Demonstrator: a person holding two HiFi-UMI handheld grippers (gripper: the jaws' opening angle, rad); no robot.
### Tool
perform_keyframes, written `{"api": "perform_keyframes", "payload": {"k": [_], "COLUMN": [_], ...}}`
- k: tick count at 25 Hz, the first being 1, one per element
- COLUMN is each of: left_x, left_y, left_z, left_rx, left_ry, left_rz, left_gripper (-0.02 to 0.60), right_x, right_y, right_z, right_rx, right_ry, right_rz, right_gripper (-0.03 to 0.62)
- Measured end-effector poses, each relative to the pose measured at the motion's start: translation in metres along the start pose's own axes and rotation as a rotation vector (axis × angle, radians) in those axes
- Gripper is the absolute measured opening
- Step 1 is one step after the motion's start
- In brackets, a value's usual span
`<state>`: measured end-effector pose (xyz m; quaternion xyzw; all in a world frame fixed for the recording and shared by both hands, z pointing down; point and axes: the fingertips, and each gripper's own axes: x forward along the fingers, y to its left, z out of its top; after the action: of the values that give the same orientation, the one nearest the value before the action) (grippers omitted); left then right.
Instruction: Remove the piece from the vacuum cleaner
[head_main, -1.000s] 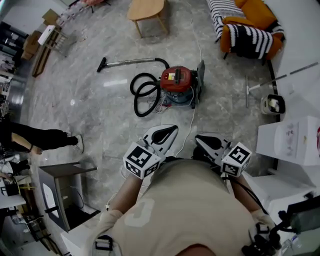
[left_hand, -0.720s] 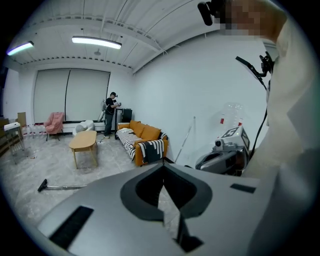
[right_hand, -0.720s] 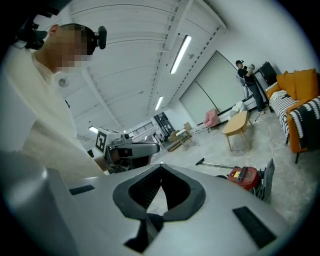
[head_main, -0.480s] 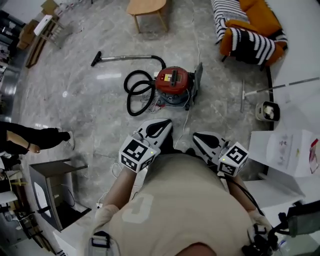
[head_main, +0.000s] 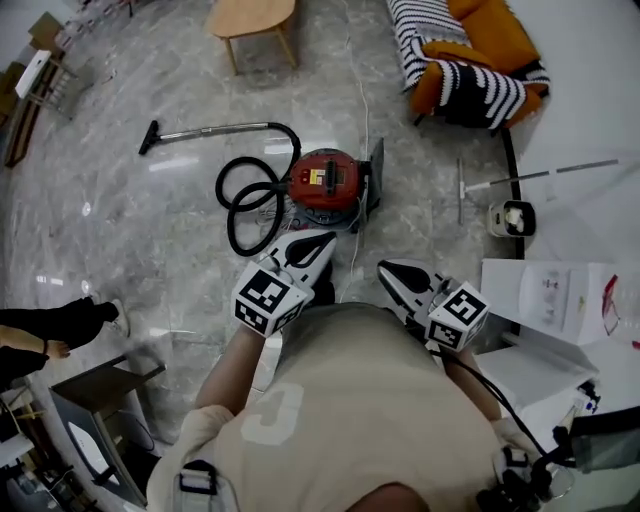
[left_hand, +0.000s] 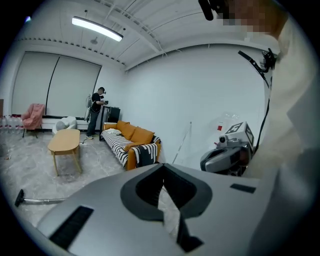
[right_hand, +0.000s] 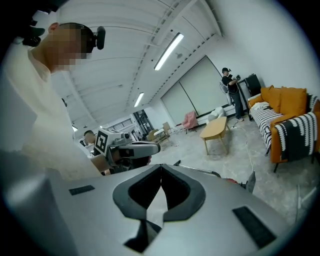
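The left gripper (head_main: 322, 240) and right gripper (head_main: 390, 270) are held out side by side before the person's chest, tips tilted slightly down toward the red vacuum cleaner (head_main: 325, 180) on the floor just beyond them. Both have their jaws together, with nothing between. The vacuum cleaner's metal wand (head_main: 215, 130) lies flat, its long axis running left of the vacuum cleaner, with the nozzle (head_main: 148, 138) at the far end. The black hose (head_main: 240, 205) coils beside the vacuum cleaner's left.

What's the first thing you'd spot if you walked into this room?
The red vacuum cleaner sits on the grey floor, with its black hose looped at its left. Just below it, the left gripper and right gripper point toward it, both shut and empty. An orange sofa stands at top right.
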<state>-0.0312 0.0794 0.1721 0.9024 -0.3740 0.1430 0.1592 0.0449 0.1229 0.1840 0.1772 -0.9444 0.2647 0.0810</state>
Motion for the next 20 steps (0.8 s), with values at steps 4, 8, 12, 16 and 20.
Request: {"api": "perform_keyframes", "payload": {"k": [4,8,12,16,20], "left_x": [-0.002,-0.006,0.0,0.008,0.014], "left_y": [0.047,0.084,0.1,0.105,0.11], "left_z": [0.009,0.012,0.015,0.023,0.024], "left_rx": [0.019,0.001,0.014,0.039,0.053], "left_ry": [-0.01,-0.018,-0.021,-0.031,-0.023], "left_rz": [-0.034,-0.057,-0.095,-0.131,-0.137], "left_gripper": [0.003,0.003,0.003,0.003,0.003], "right_x": [0.042,0.069,0.08,0.087,0.092], "right_y": [-0.008,-0.017,-0.027,-0.038,-0.05], "right_z": [0.017,0.033,0.045,0.051,0.049], "right_rx": [-0.017,-0.032,-0.042,-0.038,-0.008], "right_ry": [0.03,0.041,0.033,0.037,0.077], "right_rz": [-0.039,-0.079,-0.138,-0.192,-0.224], "right_gripper": [0.003,0.003,0.003,0.003,0.003]}}
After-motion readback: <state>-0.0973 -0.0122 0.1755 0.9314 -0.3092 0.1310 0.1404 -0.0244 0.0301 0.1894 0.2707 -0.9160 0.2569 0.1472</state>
